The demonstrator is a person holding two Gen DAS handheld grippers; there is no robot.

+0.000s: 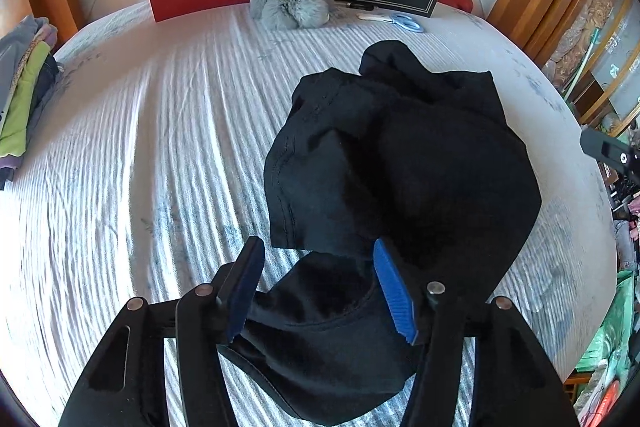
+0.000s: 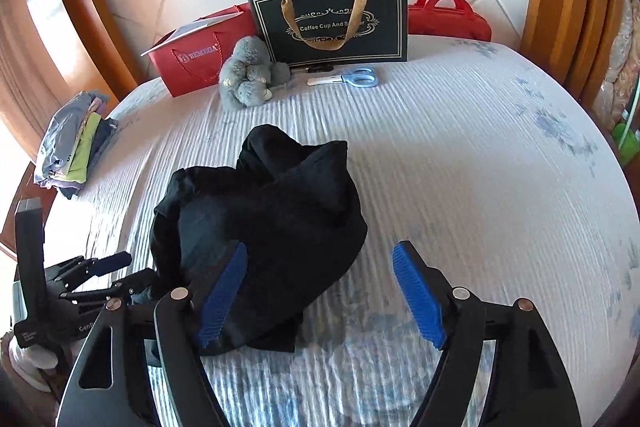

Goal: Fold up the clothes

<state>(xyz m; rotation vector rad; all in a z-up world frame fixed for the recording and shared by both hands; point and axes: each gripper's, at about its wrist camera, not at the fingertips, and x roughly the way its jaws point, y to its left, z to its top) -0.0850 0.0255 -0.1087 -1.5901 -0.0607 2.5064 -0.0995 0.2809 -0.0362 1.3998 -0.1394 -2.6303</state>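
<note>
A crumpled black garment (image 1: 400, 155) lies in a heap on the striped white bedspread (image 1: 140, 147). My left gripper (image 1: 320, 287) is open, and a fold of the black cloth lies between its blue pads without being pinched. In the right wrist view the same garment (image 2: 272, 211) sits left of centre. My right gripper (image 2: 320, 291) is open wide at the garment's near right edge, its left pad (image 2: 224, 291) over the cloth and its right pad over bare bedspread (image 2: 480, 167). The left gripper (image 2: 120, 271) shows at the garment's left side.
Along the headboard stand a red paper bag (image 2: 192, 63), a black gift bag (image 2: 332, 23) and a red handbag (image 2: 448, 17). A grey plush toy (image 2: 248, 75) and blue scissors (image 2: 352, 78) lie before them. Folded clothes (image 2: 76, 139) are stacked at the left edge.
</note>
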